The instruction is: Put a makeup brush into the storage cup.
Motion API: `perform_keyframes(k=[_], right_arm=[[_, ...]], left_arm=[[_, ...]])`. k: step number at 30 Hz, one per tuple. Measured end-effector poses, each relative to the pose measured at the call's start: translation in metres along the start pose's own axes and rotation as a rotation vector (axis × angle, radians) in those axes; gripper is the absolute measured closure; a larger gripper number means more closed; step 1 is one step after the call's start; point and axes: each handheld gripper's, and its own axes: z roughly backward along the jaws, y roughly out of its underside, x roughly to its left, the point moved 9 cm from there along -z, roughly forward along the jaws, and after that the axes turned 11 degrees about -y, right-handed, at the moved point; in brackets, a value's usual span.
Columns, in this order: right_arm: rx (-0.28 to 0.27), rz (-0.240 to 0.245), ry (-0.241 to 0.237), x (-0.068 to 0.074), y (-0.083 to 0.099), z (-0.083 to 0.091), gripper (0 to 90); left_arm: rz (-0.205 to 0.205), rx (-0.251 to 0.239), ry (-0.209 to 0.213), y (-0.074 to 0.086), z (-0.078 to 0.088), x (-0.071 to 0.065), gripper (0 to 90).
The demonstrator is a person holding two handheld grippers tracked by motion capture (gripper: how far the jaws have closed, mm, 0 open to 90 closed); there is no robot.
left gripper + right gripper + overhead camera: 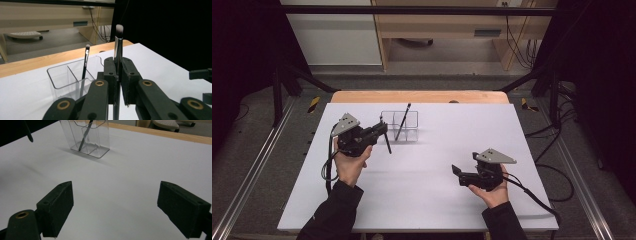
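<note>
Left tongs (117, 75) are clamped tight on a slim black-handled makeup brush with a silver ferrule and a pale fluffy tip (118, 45), which stands upright between the pads, bristles up. From the high view those tongs (384, 131) sit just left of the clear plastic organiser box with divided compartments (412, 131), and the held brush's handle pokes down below them towards the white counter top (427, 200) without touching it as far as I can tell.

Right tongs (115, 207) are spread wide with nothing between the pads, just bare counter under them. In the high view they (457, 172) hover well apart from the organiser, off to its near right, pointing left.

Nothing really blocks the way around the organiser: the counter between it and either hand is plain white sheet. Behind the organiser there's a strip of wooden edge (419, 96), then grey floor and some pale wooden furniture (437, 30) with cables hanging near it.

Inside the organiser there's a second thin dark-handled brush with a small flat tip (85, 60), leaning at a tilt in one compartment, tip sticking out above the rim. Which compartment exactly, I can't tell; the rest look clear-walled and see-through.
</note>
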Motion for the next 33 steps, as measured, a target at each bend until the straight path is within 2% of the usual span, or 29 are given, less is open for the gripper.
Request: perform_keyframes(k=[12, 33], right_arm=[[0.005, -0.001, 0.007, -0.001, 0.0, 0.001, 12.7], [0.033, -0.003, 0.022, -0.004, 0.003, 0.001, 8.6]], left_arm=[[-0.014, 0.005, -0.01, -0.012, -0.013, 0.0, 82.8], [-0.032, -0.003, -0.016, -0.03, -0.026, -0.003, 82.7]])
